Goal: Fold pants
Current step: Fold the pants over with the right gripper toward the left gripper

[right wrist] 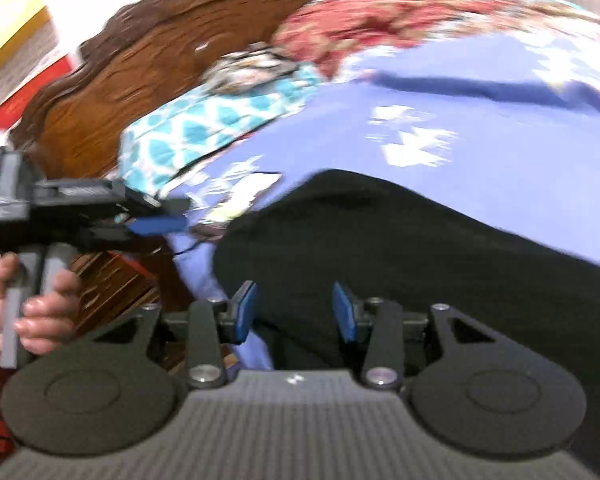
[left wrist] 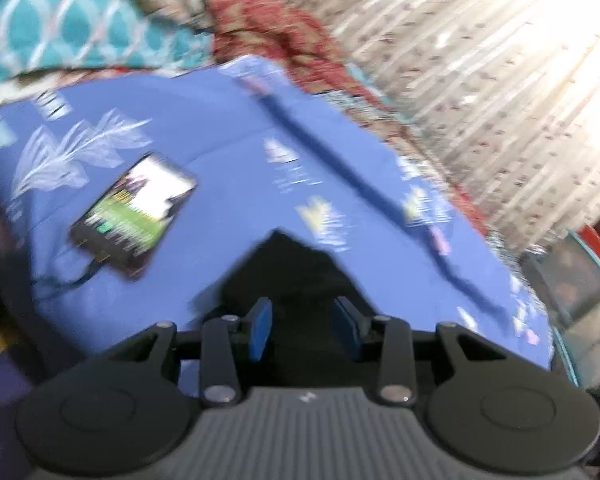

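Observation:
Black pants [right wrist: 400, 240] lie on a blue bedsheet [right wrist: 480, 128] with white prints. In the right wrist view the pants spread from between my fingers out to the right. My right gripper [right wrist: 294, 312] is open with black cloth between its blue pads [right wrist: 246, 312]. In the left wrist view a corner of the pants [left wrist: 288, 264] pokes up ahead of my left gripper [left wrist: 304, 328], which is open with the cloth between its pads. The left gripper also shows in the right wrist view [right wrist: 160, 216] at the left, held in a hand. Both views are motion-blurred.
A phone [left wrist: 134, 210] with a lit screen and a cable lies on the sheet to the left. A dark blue strap [left wrist: 340, 168] runs across the sheet. Teal patterned pillow [left wrist: 60, 28], red blanket [left wrist: 272, 36], curtain [left wrist: 480, 80], and wooden headboard [right wrist: 140, 60] surround the bed.

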A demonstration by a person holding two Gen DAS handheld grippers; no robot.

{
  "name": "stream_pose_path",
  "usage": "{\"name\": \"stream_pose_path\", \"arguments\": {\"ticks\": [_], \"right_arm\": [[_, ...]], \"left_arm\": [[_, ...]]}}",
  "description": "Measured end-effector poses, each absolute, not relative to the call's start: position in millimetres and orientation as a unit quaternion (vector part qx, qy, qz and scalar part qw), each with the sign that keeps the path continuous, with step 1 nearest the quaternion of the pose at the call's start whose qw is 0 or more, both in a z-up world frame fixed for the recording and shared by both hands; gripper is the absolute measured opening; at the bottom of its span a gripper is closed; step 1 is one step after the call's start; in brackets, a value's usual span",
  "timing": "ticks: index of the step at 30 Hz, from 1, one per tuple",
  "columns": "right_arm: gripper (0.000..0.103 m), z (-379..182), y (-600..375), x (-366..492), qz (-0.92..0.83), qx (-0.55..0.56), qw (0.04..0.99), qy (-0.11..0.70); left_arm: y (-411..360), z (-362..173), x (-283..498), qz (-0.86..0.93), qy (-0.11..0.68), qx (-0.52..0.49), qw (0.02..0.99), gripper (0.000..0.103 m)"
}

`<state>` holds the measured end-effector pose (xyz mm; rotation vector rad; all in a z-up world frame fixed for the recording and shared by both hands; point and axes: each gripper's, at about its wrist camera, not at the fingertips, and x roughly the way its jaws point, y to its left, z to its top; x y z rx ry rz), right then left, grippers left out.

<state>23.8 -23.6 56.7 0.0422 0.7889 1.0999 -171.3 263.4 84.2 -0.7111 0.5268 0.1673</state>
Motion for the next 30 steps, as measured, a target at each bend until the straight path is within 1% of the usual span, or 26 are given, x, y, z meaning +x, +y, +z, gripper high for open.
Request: {"name": "stream_pose_path", "arguments": {"ticks": [3, 5, 9, 11, 12, 13, 14, 16, 19, 21, 22, 23, 27, 30], "right_arm": [[0.039, 46.2, -50.2, 29.4, 0.470, 0.055, 0.791, 0.388], [0.031, 38.7, -60.4, 29.6, 0.450, 0.082, 0.793, 0.402], [0.030, 31.1, -73.6, 33.9, 0.422, 0.121, 0.795, 0.419], [0.029, 19.9, -77.9, 36.7, 0.415, 0.135, 0.786, 0.439], [0.029, 11.4, -78.5, 37.1, 0.410, 0.133, 0.775, 0.462], [0.030, 0.2, -75.3, 35.7, 0.407, 0.125, 0.759, 0.493], [0.030, -11.2, -74.8, 34.3, 0.407, 0.121, 0.741, 0.521], [0.030, -17.8, -81.6, 22.9, 0.413, 0.139, 0.745, 0.505], [0.029, -18.2, -87.4, 25.3, 0.419, 0.158, 0.736, 0.507], [0.030, -16.2, -94.9, 27.9, 0.420, 0.176, 0.735, 0.503], [0.032, -12.4, -100.5, 26.9, 0.421, 0.181, 0.740, 0.493], [0.032, -7.4, -106.7, 26.3, 0.420, 0.184, 0.748, 0.481], [0.032, 10.6, -148.5, 28.3, 0.395, 0.199, 0.784, 0.435], [0.032, 17.9, -194.4, 26.4, 0.352, 0.220, 0.813, 0.409]], "left_arm": [[239.0, 91.4, -146.4, 0.040, 0.264, -0.317, 0.910, 0.034], [221.5, 87.5, -127.9, 0.019, 0.280, -0.303, 0.911, 0.034], [194.2, 65.7, -91.8, 0.006, 0.327, -0.276, 0.904, 0.034], [187.0, 48.9, -79.8, 0.033, 0.371, -0.258, 0.891, 0.034], [185.1, 40.0, -75.1, 0.051, 0.400, -0.245, 0.882, 0.033], [184.5, 31.3, -74.2, 0.059, 0.421, -0.236, 0.874, 0.026], [185.1, 24.3, -76.3, 0.061, 0.431, -0.233, 0.870, 0.022], [190.5, 20.8, -83.0, 0.061, 0.430, -0.238, 0.869, 0.020], [196.2, 29.3, -87.5, 0.065, 0.428, -0.259, 0.863, 0.020], [191.9, 38.5, -88.8, 0.067, 0.426, -0.253, 0.866, 0.026], [186.3, 44.8, -87.9, 0.066, 0.421, -0.244, 0.871, 0.032], [180.4, 51.6, -88.6, 0.063, 0.414, -0.235, 0.877, 0.036], [146.0, 72.4, -81.2, 0.024, 0.398, -0.202, 0.895, 0.036], [116.2, 76.1, -70.5, -0.012, 0.400, -0.183, 0.898, 0.038]]}}
